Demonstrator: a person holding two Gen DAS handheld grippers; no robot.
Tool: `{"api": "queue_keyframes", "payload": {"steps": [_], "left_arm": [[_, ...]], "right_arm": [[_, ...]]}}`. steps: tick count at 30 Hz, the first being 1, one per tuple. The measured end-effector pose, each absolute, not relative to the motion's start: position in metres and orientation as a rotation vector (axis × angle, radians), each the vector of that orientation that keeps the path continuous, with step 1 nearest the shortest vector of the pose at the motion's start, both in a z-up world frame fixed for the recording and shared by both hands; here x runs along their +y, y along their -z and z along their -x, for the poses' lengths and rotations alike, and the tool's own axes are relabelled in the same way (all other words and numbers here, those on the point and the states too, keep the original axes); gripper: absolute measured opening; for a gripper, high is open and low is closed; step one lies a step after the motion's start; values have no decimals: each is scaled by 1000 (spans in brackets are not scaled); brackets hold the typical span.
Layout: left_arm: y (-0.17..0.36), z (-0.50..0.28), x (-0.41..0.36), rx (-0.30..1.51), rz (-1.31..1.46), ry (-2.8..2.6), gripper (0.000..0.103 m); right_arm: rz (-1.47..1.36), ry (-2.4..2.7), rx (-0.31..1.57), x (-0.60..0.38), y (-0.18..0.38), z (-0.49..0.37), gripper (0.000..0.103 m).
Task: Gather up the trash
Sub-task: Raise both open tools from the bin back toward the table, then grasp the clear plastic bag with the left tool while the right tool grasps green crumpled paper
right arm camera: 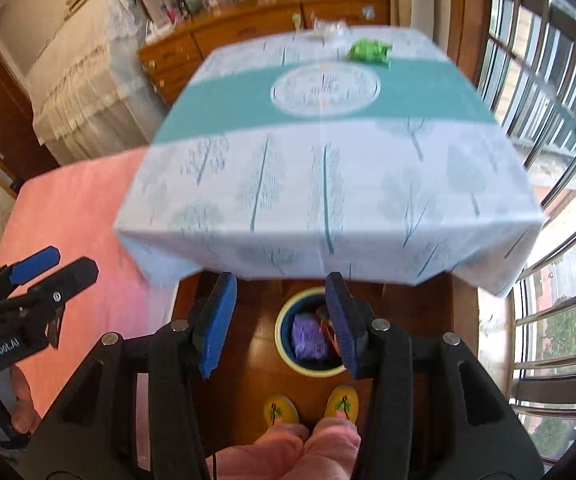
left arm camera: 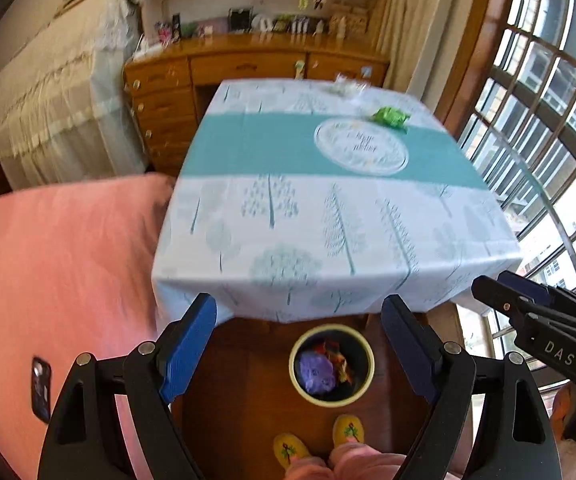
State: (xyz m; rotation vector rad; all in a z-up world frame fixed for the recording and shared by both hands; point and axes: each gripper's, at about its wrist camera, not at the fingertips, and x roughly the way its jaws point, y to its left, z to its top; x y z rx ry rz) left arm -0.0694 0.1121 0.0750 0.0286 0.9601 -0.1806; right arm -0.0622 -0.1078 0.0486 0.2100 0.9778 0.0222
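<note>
Above bin (left arm camera: 331,364), both grippers empty-jawed.

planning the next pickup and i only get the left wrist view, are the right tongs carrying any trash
observer: No. In the right wrist view the right tongs stand open, with nothing between the blue pads.
operator: ok and what's holding my left tongs, cant see behind them
observer: A bare hand is wrapped around the handle below the left tongs, over the pink bed.
</note>
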Motion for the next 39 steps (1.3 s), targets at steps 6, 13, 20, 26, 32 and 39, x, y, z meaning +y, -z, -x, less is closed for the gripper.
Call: {"api": "queue_keyframes", "payload": {"steps": [6, 13, 20, 26, 32, 39], "left_arm": [[-128, 50, 99, 857, -61, 214, 86], [-155, 1, 78, 840, -88, 222, 86], [-151, -90, 27, 850, -133, 212, 87], [-137, -208, -33, 887, -121, 191, 87], [-107, -321, -91, 963, -108, 161, 87], [-49, -418, -127, 1056, -139, 121, 87]], "right_arm": [[-223, 0, 865, -117, -100, 54, 43], [-232, -3, 809, -138, -125, 19, 43], [-202, -35, 796, -185, -123, -70, 46], [-100, -126, 801, -244, -111, -186, 47], [2, -208, 864, -303, -80, -320, 47], [103, -271, 967, -337, -10, -435, 48]]}}
